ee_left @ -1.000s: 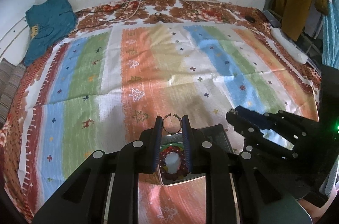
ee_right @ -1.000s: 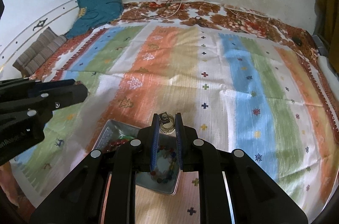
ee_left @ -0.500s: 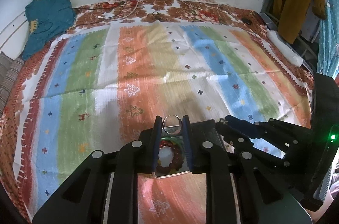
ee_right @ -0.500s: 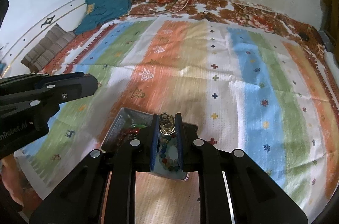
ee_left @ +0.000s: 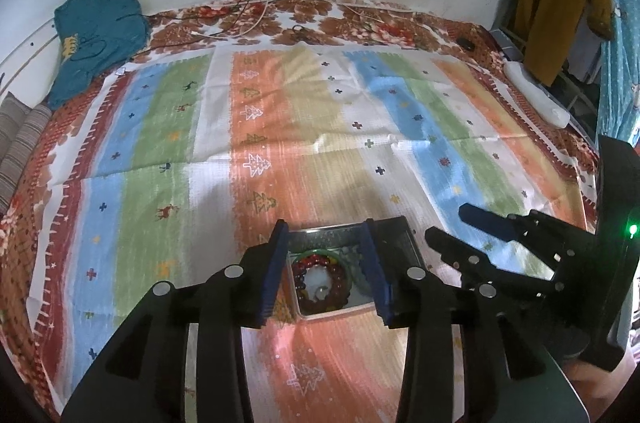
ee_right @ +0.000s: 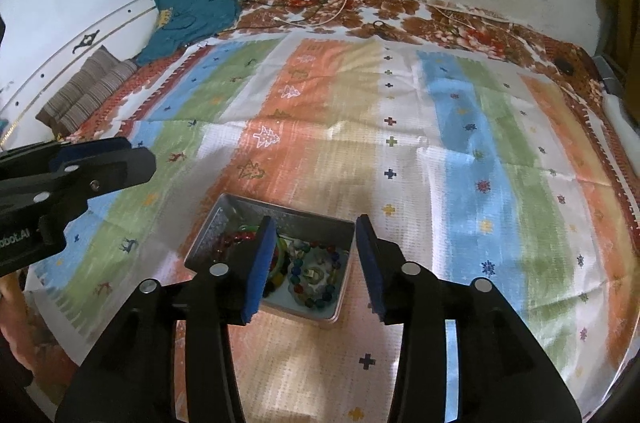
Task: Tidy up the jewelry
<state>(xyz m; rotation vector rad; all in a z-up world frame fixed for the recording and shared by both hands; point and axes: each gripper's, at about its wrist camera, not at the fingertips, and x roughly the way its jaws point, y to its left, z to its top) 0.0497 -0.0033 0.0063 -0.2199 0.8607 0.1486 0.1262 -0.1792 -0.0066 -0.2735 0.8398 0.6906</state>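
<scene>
At the far left, a crumpled teal cloth garment leans on the stained white wall beside ribbed brown striped cushions. A woven cloth with blue, green, orange and white stripes covers most of the surface, creased and stitched with small trees and crosses.

Near the middle sits a shallow rectangular grey metal tray with dimpled walls. In its left part lie a ring of glossy dark red beads and a smooth green bangle; to the right lies a bracelet of round mixed-colour beads with a small metal piece inside it.

The left gripper, black plastic with blue ribbed pads, hovers over the red beads, its jaws opening and nothing between them. The right gripper hovers over the mixed beads, likewise opening and empty.
</scene>
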